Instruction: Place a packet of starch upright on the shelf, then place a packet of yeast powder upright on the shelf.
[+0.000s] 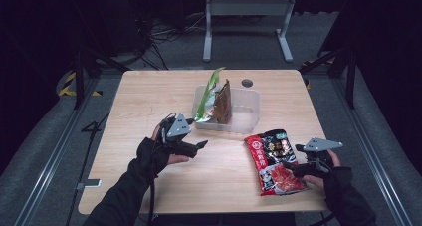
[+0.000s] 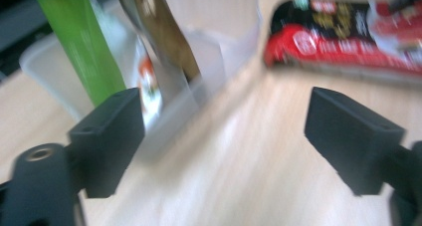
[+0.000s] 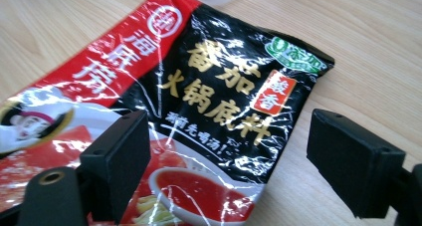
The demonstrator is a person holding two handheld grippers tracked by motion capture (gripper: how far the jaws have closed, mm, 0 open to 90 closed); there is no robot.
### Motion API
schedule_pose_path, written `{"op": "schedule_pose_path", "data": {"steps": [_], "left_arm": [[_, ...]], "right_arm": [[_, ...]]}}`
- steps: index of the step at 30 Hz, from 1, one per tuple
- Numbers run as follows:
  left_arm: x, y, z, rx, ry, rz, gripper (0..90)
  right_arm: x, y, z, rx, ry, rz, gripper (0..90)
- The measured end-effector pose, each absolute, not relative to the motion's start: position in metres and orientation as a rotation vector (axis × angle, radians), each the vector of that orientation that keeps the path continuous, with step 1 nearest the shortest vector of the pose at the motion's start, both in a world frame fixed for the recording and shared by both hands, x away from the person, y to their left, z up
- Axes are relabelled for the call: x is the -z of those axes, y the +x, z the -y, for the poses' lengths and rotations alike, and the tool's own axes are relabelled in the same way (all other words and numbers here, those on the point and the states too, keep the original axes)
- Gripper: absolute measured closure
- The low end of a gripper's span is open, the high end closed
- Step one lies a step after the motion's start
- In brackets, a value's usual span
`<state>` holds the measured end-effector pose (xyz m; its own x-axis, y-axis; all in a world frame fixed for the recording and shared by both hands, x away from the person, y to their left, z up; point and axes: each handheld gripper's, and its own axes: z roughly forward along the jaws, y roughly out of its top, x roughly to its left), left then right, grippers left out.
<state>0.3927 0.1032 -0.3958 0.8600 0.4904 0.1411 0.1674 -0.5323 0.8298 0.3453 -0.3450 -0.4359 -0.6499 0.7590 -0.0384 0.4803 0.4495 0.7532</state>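
On the worktop's [image 1: 149, 101] near right part lies a red-and-black hotpot soup base packet [image 1: 272, 161], flat, the right gripper [image 3: 226, 159] over its edge, jaws apart. Just beyond stands a clear tub [image 1: 246, 109] holding a green packet [image 1: 208, 94]; the left gripper [image 2: 224, 136] beside it gapes empty.

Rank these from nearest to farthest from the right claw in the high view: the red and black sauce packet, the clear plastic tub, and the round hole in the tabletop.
1. Red and black sauce packet: lying flat just left of the right claw, under its tips.
2. Clear plastic tub: mid-table, up and left.
3. Round hole: beyond the tub, near the far edge.
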Motion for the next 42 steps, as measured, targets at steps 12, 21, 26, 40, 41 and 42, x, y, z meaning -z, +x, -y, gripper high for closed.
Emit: {"op": "schedule_pose_path", "data": {"steps": [12, 21, 26, 40, 41, 42], "left_arm": [[0.445, 0.348, -0.162, -0.321, 2.219, -0.552, 6.3], [0.451, 0.345, -0.173, -0.294, 2.194, -0.619, 7.6], [0.452, 0.344, -0.169, -0.274, 2.221, -0.616, 7.9], [0.461, 0.353, -0.15, -0.121, 2.213, -0.63, 10.8], [0.463, 0.355, -0.147, -0.104, 2.219, -0.632, 11.2], [0.464, 0.357, -0.143, -0.098, 2.229, -0.634, 11.2]], "right_arm": [[0.429, 0.361, 0.346, -1.096, 1.133, -2.394, 14.5], [0.434, 0.395, 0.344, -1.056, 1.233, -2.486, 9.6], [0.441, 0.389, 0.342, -1.027, 1.212, -2.519, 11.2], [0.448, 0.365, 0.346, -1.02, 1.219, -2.572, 14.2], [0.447, 0.363, 0.346, -1.015, 1.218, -2.575, 14.3], [0.447, 0.362, 0.346, -1.012, 1.214, -2.579, 14.1]]}}
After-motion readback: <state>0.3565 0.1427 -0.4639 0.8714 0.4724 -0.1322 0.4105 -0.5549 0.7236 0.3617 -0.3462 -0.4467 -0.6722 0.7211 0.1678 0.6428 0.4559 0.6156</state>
